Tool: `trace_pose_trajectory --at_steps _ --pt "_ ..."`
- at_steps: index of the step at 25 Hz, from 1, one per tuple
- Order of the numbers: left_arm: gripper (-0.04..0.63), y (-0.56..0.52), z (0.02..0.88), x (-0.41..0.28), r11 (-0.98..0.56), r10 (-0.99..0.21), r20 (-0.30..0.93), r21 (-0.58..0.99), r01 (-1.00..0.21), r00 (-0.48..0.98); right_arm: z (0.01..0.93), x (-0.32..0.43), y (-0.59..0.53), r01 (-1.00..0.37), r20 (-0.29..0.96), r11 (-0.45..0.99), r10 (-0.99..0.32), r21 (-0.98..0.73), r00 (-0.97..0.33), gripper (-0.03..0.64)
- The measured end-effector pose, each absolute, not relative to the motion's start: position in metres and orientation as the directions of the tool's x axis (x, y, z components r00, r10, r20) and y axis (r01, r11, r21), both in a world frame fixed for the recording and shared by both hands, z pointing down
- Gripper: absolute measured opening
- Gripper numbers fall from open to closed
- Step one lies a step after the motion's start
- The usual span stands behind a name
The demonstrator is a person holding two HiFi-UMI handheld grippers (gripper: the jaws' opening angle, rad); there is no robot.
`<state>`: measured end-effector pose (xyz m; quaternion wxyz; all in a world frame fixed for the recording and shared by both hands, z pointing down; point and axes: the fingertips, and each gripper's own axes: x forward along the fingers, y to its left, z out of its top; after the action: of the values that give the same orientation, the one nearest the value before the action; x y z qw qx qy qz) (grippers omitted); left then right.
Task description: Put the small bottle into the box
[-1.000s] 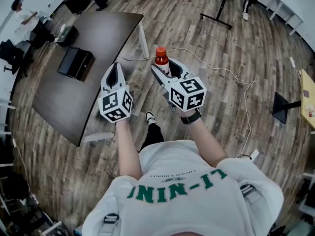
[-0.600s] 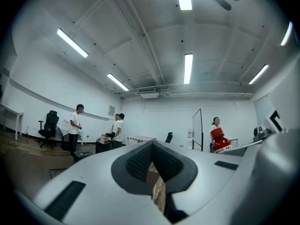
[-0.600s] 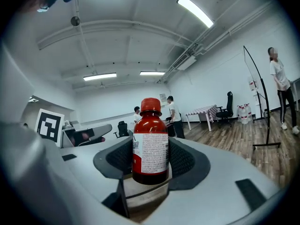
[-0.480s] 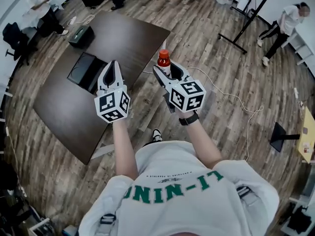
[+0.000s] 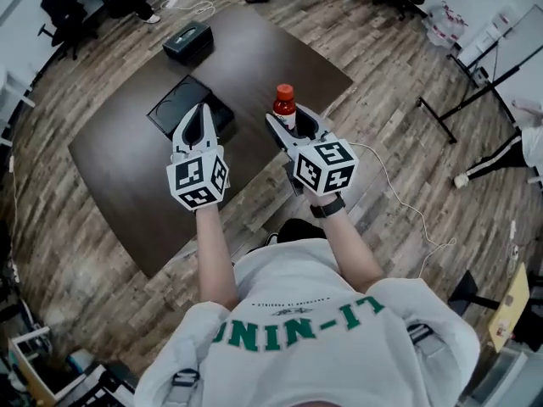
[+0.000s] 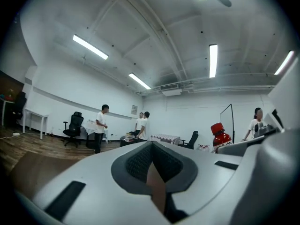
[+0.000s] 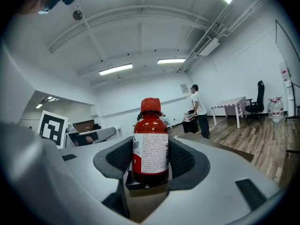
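A small red bottle point(image 5: 285, 108) with a red cap and white label stands upright between the jaws of my right gripper point(image 5: 293, 122), which is shut on its body point(image 7: 150, 149). Both pads of the right gripper point(image 7: 150, 162) press the bottle's sides. My left gripper point(image 5: 201, 112) is shut, holds nothing and hangs to the left at about the same height; its own view shows its pads point(image 6: 140, 165) together and the bottle point(image 6: 220, 136) off to the right. An open black box point(image 5: 174, 108) lies on the dark brown table point(image 5: 280, 49), just ahead of the left gripper.
A closed black case point(image 5: 188, 39) sits at the table's far side. A white cable point(image 5: 399, 202) runs over the wooden floor at the right, near a stand's legs point(image 5: 458, 108). Several people stand in the room point(image 6: 101, 125).
The table and black box have come nearer, and both grippers now hang over the table's near part. The bottle stays gripped in the right gripper; the left stays shut.
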<state>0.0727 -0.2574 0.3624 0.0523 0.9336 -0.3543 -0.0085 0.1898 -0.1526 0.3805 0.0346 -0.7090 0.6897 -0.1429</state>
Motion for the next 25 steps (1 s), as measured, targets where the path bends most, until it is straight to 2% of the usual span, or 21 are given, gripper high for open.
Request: trace_pose_trajectory --at_steps 10,18,25 --pt "0.011 -0.37 0.385 -0.004 -0.521 -0.847 0.057 0.107 -0.847 0.528 0.39 0.144 -0.32 -0.936 0.156 0.257 -0.942 -0.24 -0.298 0.232" --pt "0.011 -0.439 0.396 -0.019 -0.385 -0.915 0.088 0.109 -0.917 0.395 0.398 0.122 -0.428 -0.879 0.199 0.439 -0.859 -0.187 -0.472 0.232" --pt "0.011 -0.473 0.41 -0.017 -0.305 -0.94 0.128 0.101 -0.947 0.316 0.419 0.089 -0.466 -0.75 0.242 0.638 -0.71 -0.174 -0.661 0.232"
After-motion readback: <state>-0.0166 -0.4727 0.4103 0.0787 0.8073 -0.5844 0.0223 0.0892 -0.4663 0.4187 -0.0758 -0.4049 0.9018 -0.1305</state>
